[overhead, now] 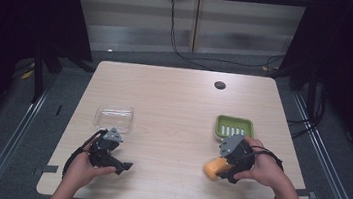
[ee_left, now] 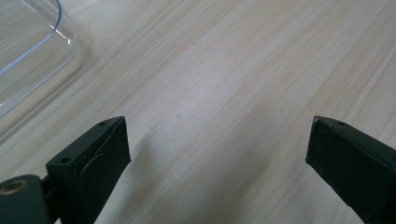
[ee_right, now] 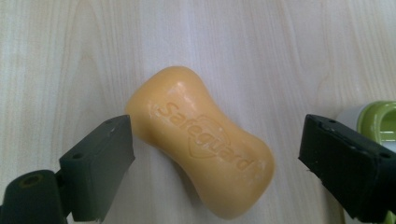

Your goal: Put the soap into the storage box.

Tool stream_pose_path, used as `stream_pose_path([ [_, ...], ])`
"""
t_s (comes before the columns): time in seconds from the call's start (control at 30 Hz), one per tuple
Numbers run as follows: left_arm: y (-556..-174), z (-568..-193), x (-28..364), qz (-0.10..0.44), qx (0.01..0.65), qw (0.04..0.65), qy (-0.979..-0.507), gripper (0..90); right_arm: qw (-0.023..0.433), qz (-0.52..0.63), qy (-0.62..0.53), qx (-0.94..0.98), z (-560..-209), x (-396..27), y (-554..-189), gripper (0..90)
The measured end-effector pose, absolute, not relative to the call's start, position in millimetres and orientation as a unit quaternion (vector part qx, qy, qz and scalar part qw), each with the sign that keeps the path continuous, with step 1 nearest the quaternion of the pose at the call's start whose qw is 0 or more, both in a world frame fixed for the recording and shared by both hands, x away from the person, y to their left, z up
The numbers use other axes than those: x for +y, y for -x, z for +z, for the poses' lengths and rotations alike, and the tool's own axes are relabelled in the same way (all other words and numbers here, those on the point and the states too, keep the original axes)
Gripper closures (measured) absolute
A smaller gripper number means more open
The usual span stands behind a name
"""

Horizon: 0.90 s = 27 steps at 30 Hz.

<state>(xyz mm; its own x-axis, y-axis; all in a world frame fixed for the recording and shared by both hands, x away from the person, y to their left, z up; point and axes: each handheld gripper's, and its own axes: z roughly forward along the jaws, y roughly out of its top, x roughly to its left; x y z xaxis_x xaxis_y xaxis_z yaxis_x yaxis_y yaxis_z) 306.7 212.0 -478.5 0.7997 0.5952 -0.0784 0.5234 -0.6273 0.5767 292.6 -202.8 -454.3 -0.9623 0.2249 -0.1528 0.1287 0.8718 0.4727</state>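
Orange and waisted, the soap bar [ee_right: 201, 142] lies flat on the wooden table [overhead: 174, 104], stamped "Safeguard" on top. It sits slantwise between the right gripper [ee_right: 215, 149]'s wide-apart jaws, neither pad pressing it, beside the green soap dish [overhead: 234, 126]. Well apart, the left gripper [ee_left: 219, 149] gapes over bare wood near a clear lid [ee_left: 28, 56].

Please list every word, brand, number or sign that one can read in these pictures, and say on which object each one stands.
"Safeguard": embossed along the top face of the orange soap bar, which lies on the wooden table between the open jaws of the right gripper.
No readable text on the green soap dish, the clear plastic lid or the left gripper.
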Motion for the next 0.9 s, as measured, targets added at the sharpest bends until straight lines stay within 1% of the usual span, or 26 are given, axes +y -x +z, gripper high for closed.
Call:
stream_pose_path([
  [0.13,-307,-477,213,0.061,0.304,0.293,-0.904,5.7,0.085,0.233,-0.082,0.965,-458,-200,-293,9.8],
  [0.4,-307,-478,214,0.062,0.307,0.294,-0.903,5.7,0.075,0.224,-0.067,0.969,-466,-195,-294,9.7],
  [0.53,-307,-478,215,0.059,0.308,0.295,-0.903,5.7,0.068,0.205,-0.079,0.973,-468,-193,-293,9.8],
  [0.6,-308,-478,215,0.059,0.307,0.294,-0.903,5.8,0.066,0.204,-0.075,0.974,-469,-192,-293,12.0],
  [0.7,-307,-478,215,0.059,0.309,0.296,-0.902,5.7,0.06,0.207,-0.062,0.975,-468,-189,-293,18.2],
  [0.83,-307,-478,215,0.059,0.312,0.297,-0.901,5.7,0.055,0.193,-0.064,0.978,-470,-186,-292,21.2],
  [0.9,-307,-478,215,0.061,0.309,0.296,-0.902,5.7,0.059,0.188,-0.057,0.979,-472,-184,-294,24.5],
])
